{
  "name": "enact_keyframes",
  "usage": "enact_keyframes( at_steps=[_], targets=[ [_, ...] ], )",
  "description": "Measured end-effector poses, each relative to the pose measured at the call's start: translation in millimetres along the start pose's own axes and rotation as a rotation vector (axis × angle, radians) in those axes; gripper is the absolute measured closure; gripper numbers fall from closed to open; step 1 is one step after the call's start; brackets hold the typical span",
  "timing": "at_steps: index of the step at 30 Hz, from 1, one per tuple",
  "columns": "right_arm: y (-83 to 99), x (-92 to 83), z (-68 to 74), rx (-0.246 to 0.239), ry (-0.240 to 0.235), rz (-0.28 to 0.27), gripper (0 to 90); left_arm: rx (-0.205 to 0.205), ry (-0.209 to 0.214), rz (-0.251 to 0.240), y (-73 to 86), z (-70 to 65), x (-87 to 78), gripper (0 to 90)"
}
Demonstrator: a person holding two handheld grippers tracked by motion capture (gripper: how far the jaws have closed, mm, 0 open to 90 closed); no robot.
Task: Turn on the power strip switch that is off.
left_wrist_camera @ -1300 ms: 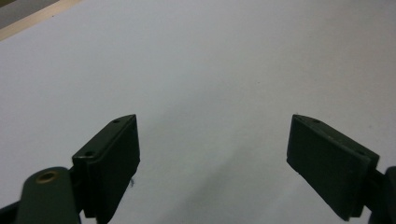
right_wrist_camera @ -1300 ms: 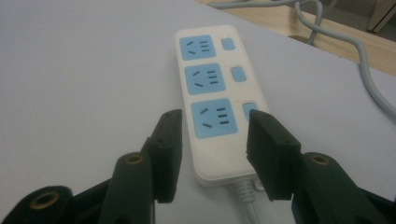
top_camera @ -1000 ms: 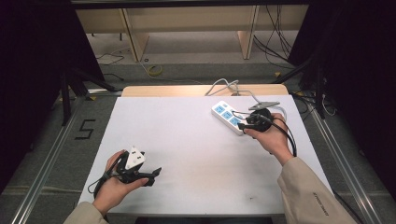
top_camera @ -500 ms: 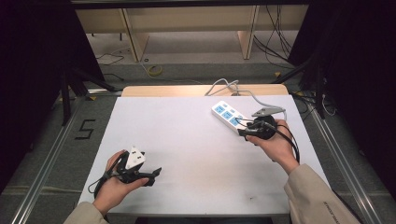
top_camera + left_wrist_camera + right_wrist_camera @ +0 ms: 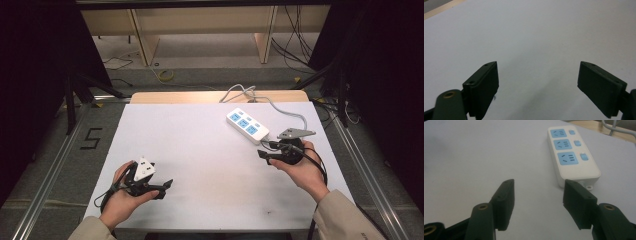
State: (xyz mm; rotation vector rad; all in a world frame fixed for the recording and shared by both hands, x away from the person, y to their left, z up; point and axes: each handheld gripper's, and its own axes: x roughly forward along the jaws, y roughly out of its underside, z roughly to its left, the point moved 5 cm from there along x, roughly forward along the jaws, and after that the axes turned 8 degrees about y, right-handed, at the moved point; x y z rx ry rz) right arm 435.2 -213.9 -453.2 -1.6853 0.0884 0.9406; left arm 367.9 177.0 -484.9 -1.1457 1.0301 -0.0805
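Observation:
A white power strip (image 5: 247, 125) with three blue sockets lies flat on the right half of the white table (image 5: 200, 140). My right gripper (image 5: 265, 156) hovers just in front of its near end. In the right gripper view the power strip (image 5: 571, 155) lies ahead and to the right of my right gripper (image 5: 539, 187). Its jaws have just been opening and nothing is between them. My left gripper (image 5: 165, 189) rests at the table's near left, open. The left gripper view shows my left gripper (image 5: 539, 66) standing wide over bare white surface.
The strip's grey cable (image 5: 280, 107) curls over the table's back edge. A wooden strip (image 5: 200, 96) borders the far side of the table. Metal rails run along both sides, and a "5" mark (image 5: 91, 138) is on the floor at left.
The right hand has drawn back from the power strip toward the near edge, and its jaws stand wider. The left hand has not moved.

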Motion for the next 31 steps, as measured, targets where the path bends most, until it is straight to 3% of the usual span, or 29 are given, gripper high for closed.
enact_keyframes(
  at_steps=[8,17,31],
  targets=[
    [21.4,-17.2,2.4,0.0,-0.016,-0.054,31.6,-0.006,-0.002,-0.006,-0.3,-0.4,-0.3,16.9],
    [39.2,-33.2,8.8,0.009,-0.037,-0.105,30.8,-0.012,0.006,-0.012,-1.0,-1.0,-1.8,16.9],
    [47.9,-38.0,11.3,0.011,-0.042,-0.116,30.1,-0.024,0.023,-0.02,-2.4,-4.3,-0.6,16.9]
  ],
)
